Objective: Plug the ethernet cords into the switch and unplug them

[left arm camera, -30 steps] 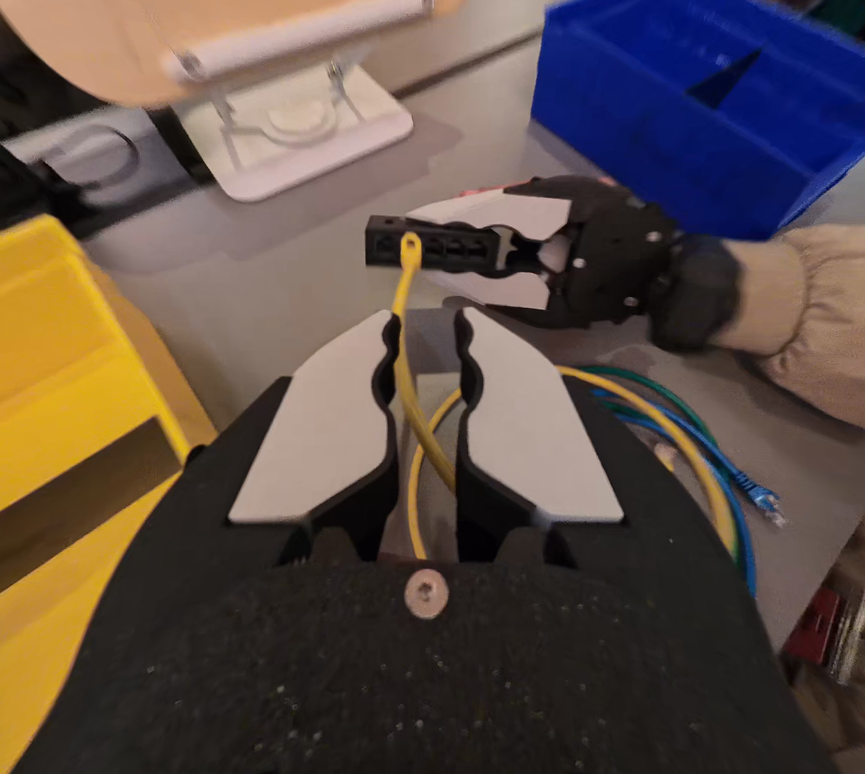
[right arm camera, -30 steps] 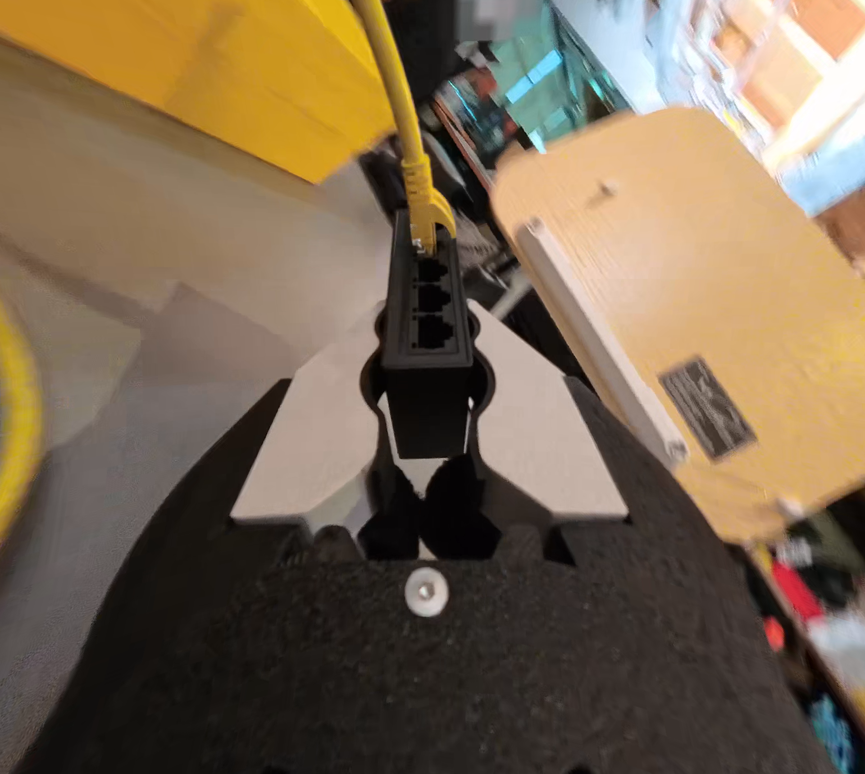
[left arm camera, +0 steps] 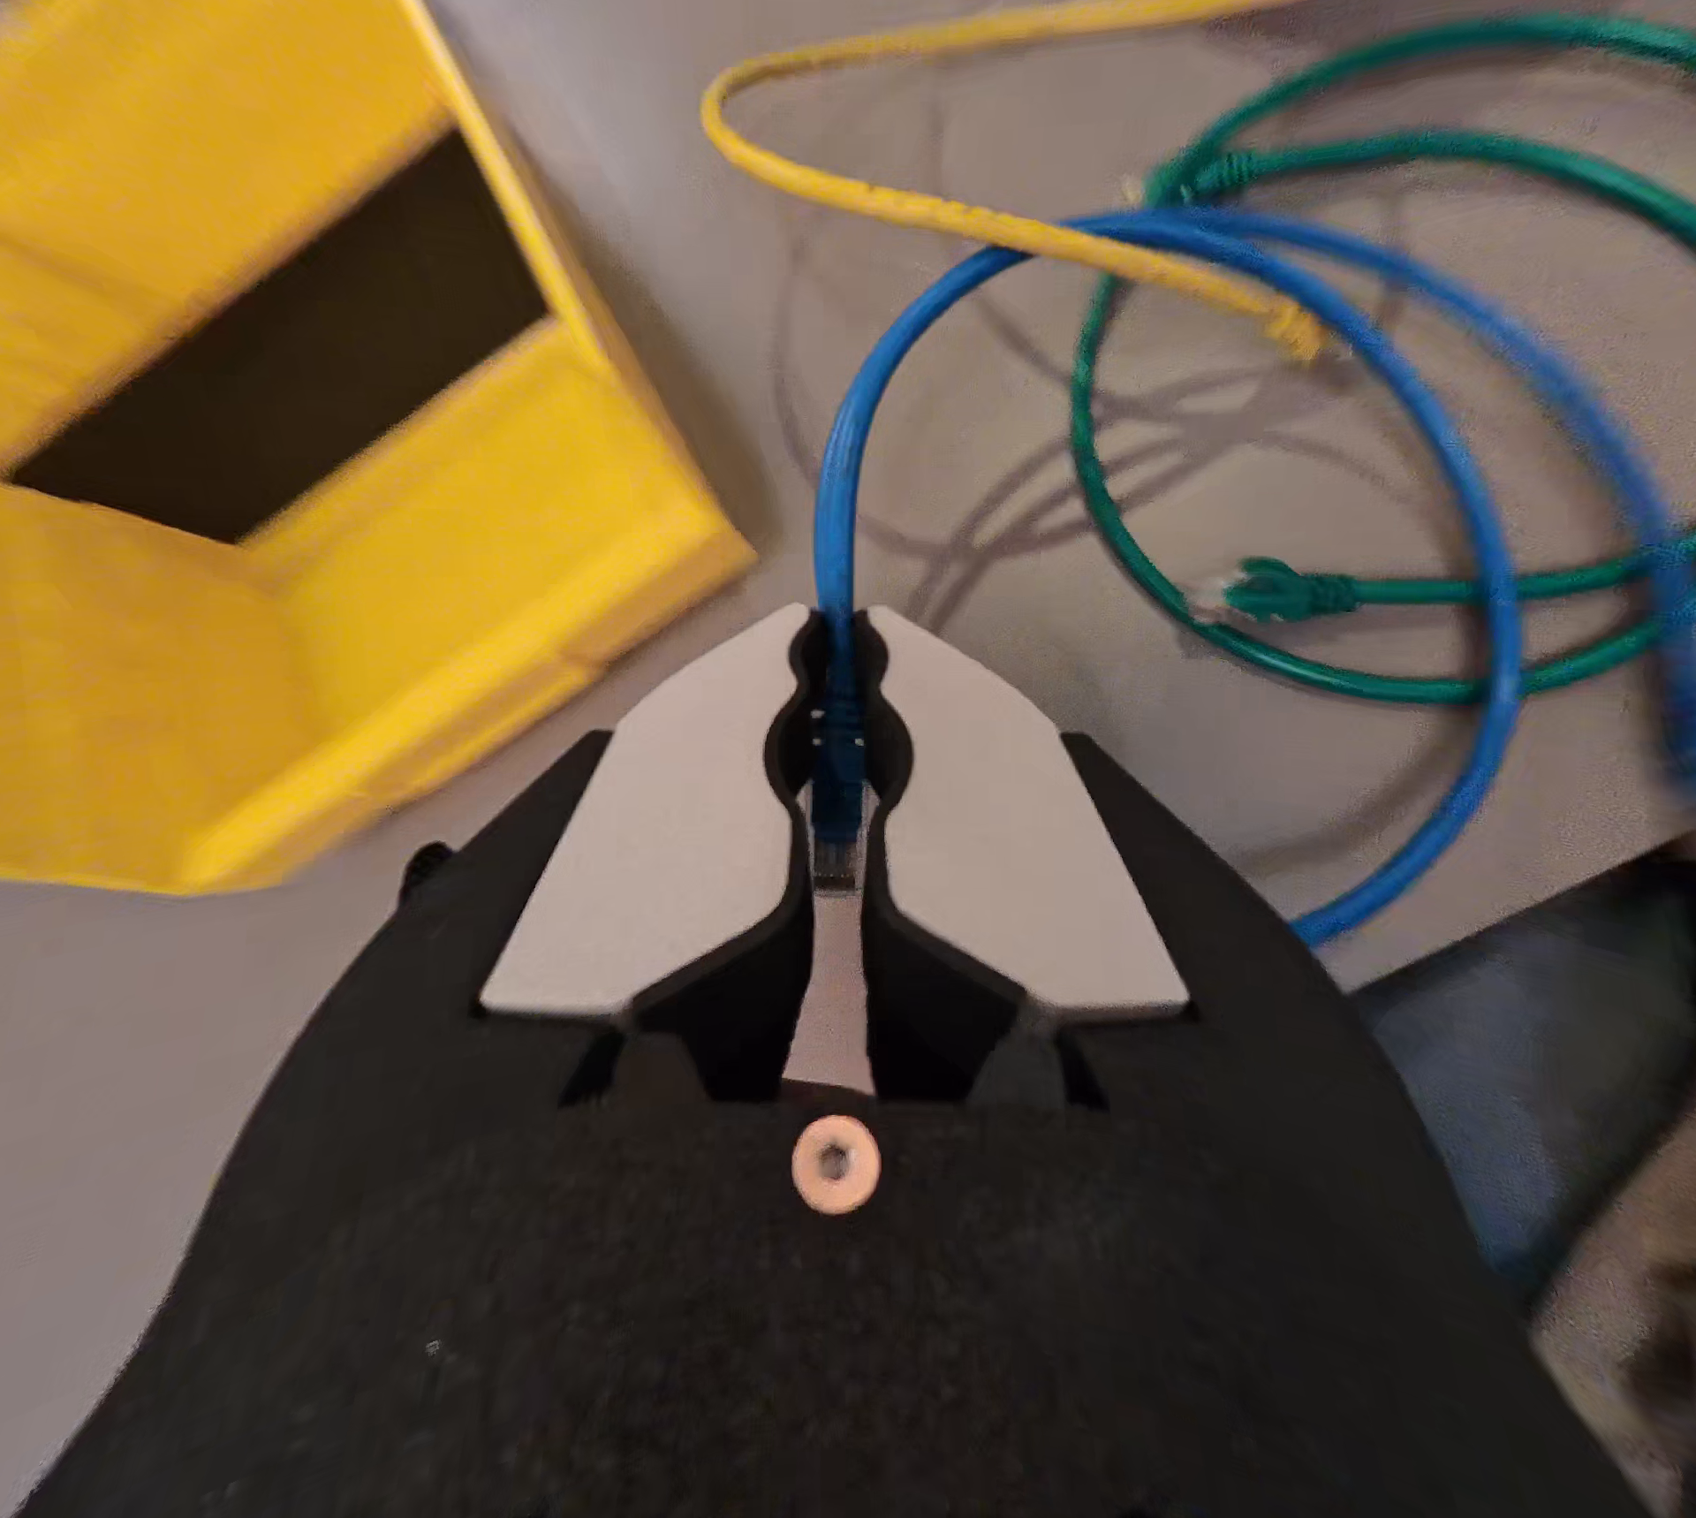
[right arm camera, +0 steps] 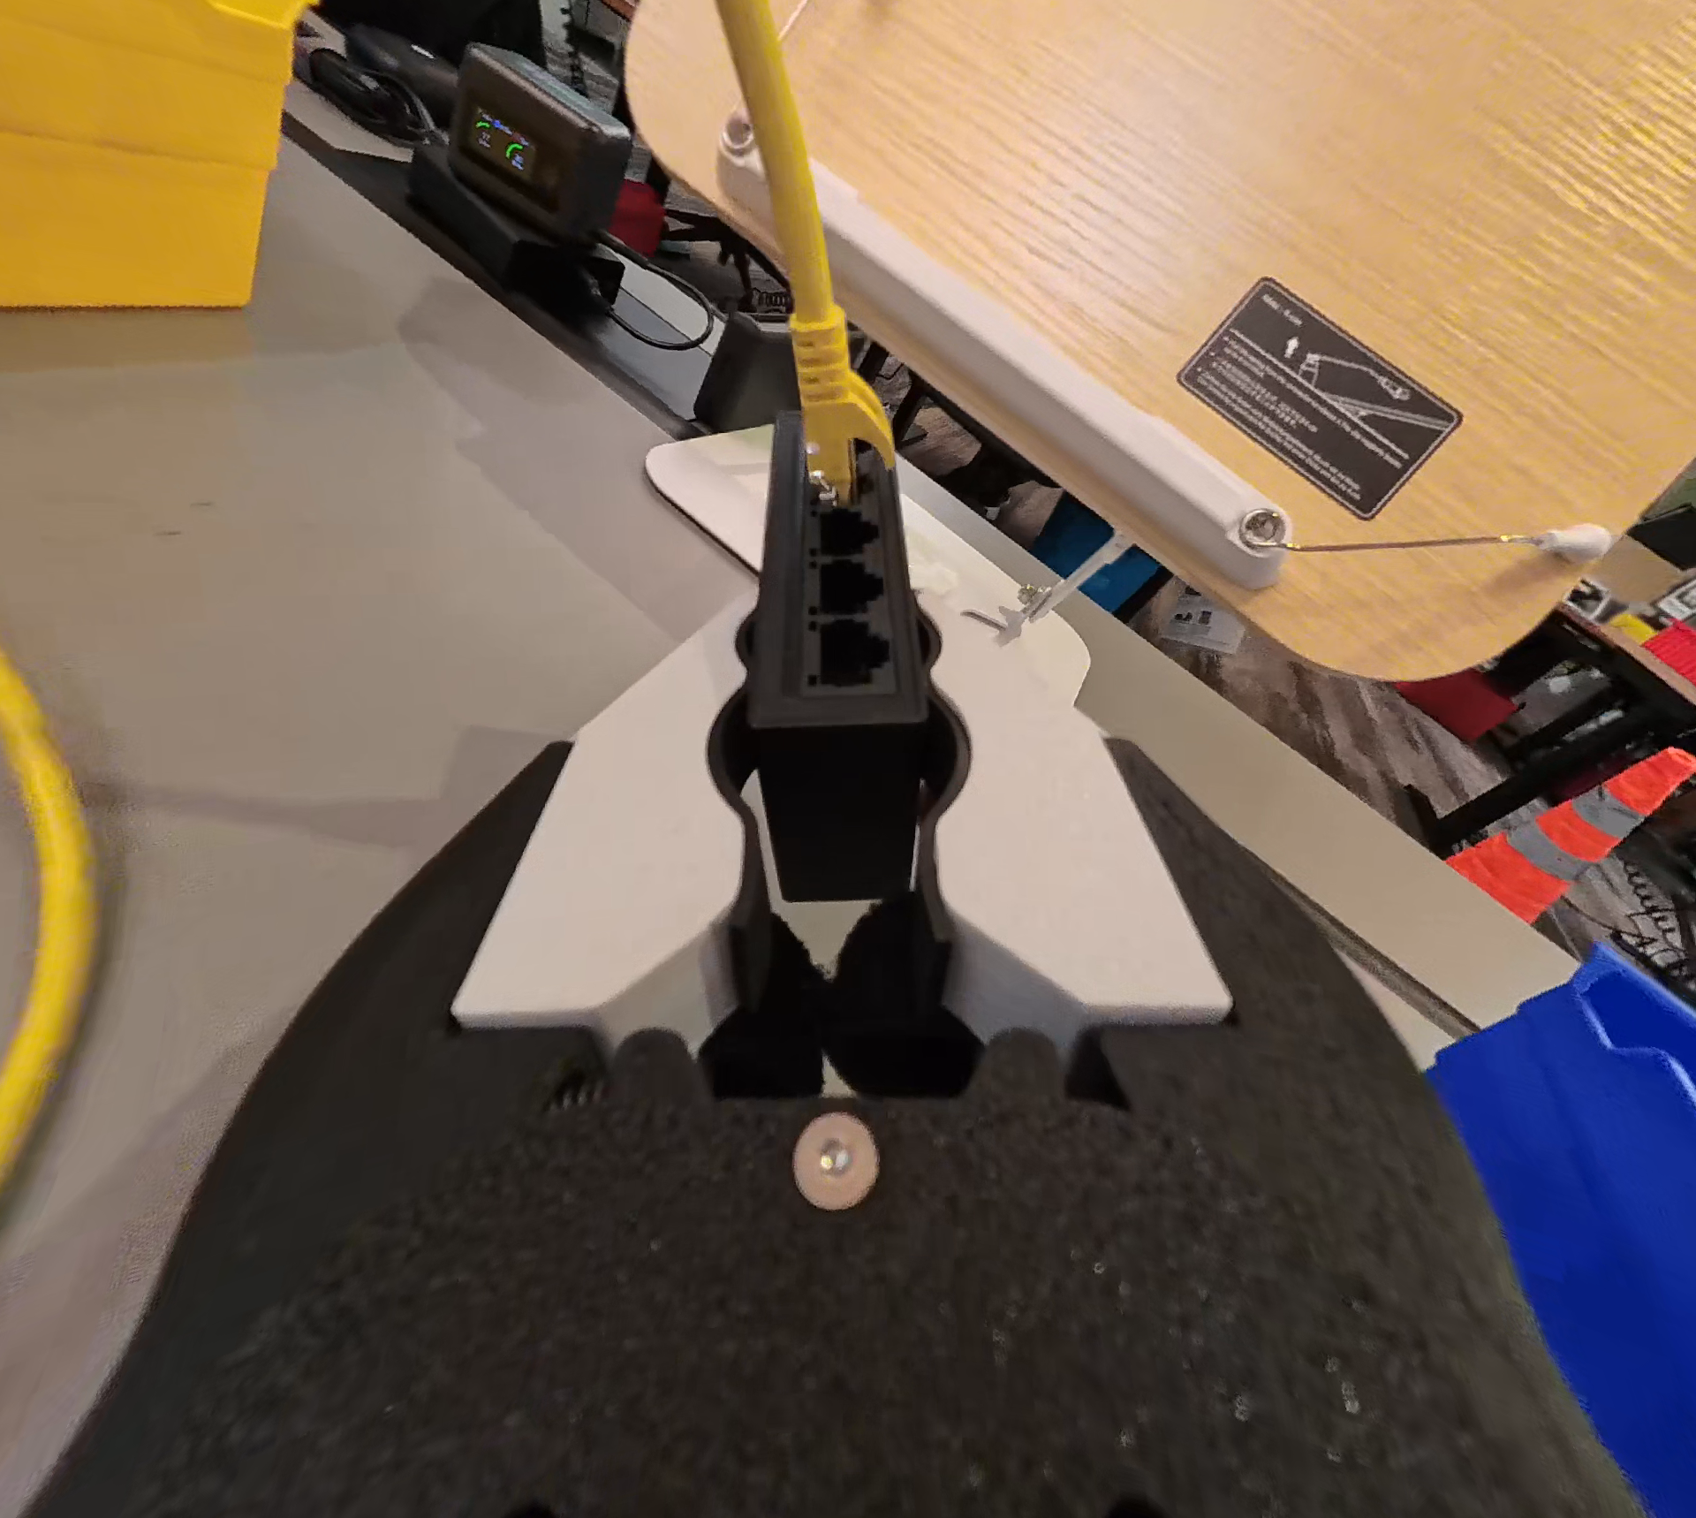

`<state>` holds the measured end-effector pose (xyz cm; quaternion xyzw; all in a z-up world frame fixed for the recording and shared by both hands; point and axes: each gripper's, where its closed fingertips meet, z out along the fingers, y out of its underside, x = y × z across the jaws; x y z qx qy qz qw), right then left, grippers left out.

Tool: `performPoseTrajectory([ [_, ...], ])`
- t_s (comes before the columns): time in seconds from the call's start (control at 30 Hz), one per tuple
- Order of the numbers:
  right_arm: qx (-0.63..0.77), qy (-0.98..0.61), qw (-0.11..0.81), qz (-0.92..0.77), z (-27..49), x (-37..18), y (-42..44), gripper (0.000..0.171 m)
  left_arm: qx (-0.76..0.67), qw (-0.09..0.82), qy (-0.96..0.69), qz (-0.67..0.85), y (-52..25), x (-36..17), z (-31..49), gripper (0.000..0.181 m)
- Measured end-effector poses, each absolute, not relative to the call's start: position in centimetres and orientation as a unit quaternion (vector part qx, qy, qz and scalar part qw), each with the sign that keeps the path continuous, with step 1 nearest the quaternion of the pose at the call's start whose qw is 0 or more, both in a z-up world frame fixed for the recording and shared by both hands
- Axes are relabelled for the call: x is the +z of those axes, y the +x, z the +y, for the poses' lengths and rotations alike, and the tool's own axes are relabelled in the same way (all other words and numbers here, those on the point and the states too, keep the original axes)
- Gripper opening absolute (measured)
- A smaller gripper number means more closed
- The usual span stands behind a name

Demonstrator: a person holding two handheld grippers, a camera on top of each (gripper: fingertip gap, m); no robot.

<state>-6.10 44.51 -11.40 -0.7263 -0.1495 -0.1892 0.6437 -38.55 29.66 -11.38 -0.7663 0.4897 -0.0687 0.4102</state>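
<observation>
Now | left hand-held gripper (left arm camera: pixel 837 629) clamps blue cord (left arm camera: pixel 840 464) | switch (right arm camera: pixel 840 648) in right hand-held gripper (right arm camera: pixel 837 648)

Unreadable print on black sticker (right arm camera: pixel 1319 397)

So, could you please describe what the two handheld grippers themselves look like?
The left gripper and the right gripper look alike: a black, grainy body with a round metal screw, and two pale grey wedge-shaped fingers with wavy black inner edges.
</observation>
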Motion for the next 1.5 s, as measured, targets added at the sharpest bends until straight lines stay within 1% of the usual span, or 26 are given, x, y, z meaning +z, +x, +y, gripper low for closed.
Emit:
performPoseTrajectory([
  [0.03,-0.187,-0.726,0.645,-0.146,44.5,-11.4,-6.0,0.026,-0.065,0.430,-0.740,0.513,-38.6,-9.6,29.7,0.005],
  [0.07,-0.185,-0.727,0.646,-0.142,44.5,-11.3,-5.9,0.026,-0.055,0.439,-0.710,0.548,-38.6,-8.2,29.4,0.005],
  [0.13,-0.182,-0.728,0.647,-0.135,44.5,-11.3,-5.7,0.027,-0.003,0.422,-0.659,0.622,-39.6,-6.4,29.1,0.005],
  [0.2,-0.177,-0.729,0.650,-0.123,44.5,-11.2,-5.4,0.026,0.067,0.387,-0.622,0.677,-41.2,-4.9,29.9,0.005],
  [0.27,-0.178,-0.728,0.652,-0.117,44.4,-11.1,-5.2,0.026,0.107,0.330,-0.610,0.713,-42.7,-3.9,30.8,0.005],
  [0.33,-0.179,-0.727,0.651,-0.122,44.4,-11.1,-5.4,0.026,0.112,0.286,-0.575,0.759,-42.7,-3.6,31.1,0.005],
  [0.43,-0.196,-0.713,0.656,-0.150,44.3,-10.8,-6.4,0.026,0.056,0.261,-0.506,0.820,-38.9,-4.7,30.4,0.005],
  [0.5,-0.209,-0.705,0.655,-0.172,44.1,-10.7,-7.2,0.026,0.046,0.262,-0.465,0.845,-35.9,-6.0,30.5,0.005],
  [0.57,-0.217,-0.700,0.654,-0.187,44.0,-10.8,-7.7,0.026,0.036,0.254,-0.468,0.846,-33.4,-7.5,30.6,0.005],
  [0.67,-0.218,-0.699,0.653,-0.192,43.9,-10.8,-7.9,0.026,0.020,0.240,-0.518,0.821,-31.5,-9.2,31.0,0.016],
  [0.77,-0.210,-0.706,0.651,-0.183,43.9,-11.0,-7.4,0.027,0.013,0.289,-0.571,0.768,-31.5,-8.6,31.8,0.026],
  [0.8,-0.207,-0.709,0.650,-0.180,44.0,-11.0,-7.3,0.026,-0.004,0.314,-0.596,0.739,-31.7,-8.1,31.7,0.030],
  [0.9,-0.206,-0.711,0.649,-0.176,44.0,-11.1,-7.2,0.026,-0.112,0.368,-0.679,0.626,-31.4,-7.4,29.5,0.027],
  [0.97,-0.207,-0.710,0.649,-0.179,44.0,-11.1,-7.3,0.026,-0.185,0.356,-0.722,0.564,-30.3,-9.2,26.5,0.026],
  [1.03,-0.209,-0.709,0.648,-0.182,44.1,-11.1,-7.4,0.026,-0.223,0.322,-0.748,0.536,-28.5,-12.3,23.3,0.027],
  [1.1,-0.208,-0.710,0.647,-0.184,44.1,-11.2,-7.5,0.026,-0.222,0.304,-0.755,0.537,-26.9,-15.0,21.1,0.028],
  [1.27,-0.205,-0.712,0.645,-0.185,44.1,-11.3,-7.6,0.026,-0.205,0.250,-0.779,0.538,-24.6,-19.7,19.6,0.015],
  [1.4,-0.205,-0.714,0.644,-0.183,44.1,-11.4,-7.4,0.026,-0.161,0.248,-0.748,0.594,-25.3,-19.3,19.7,0.008],
  [1.5,-0.201,-0.718,0.643,-0.175,44.1,-11.5,-7.2,0.026,-0.140,0.266,-0.664,0.684,-26.3,-17.6,18.9,0.006],
])
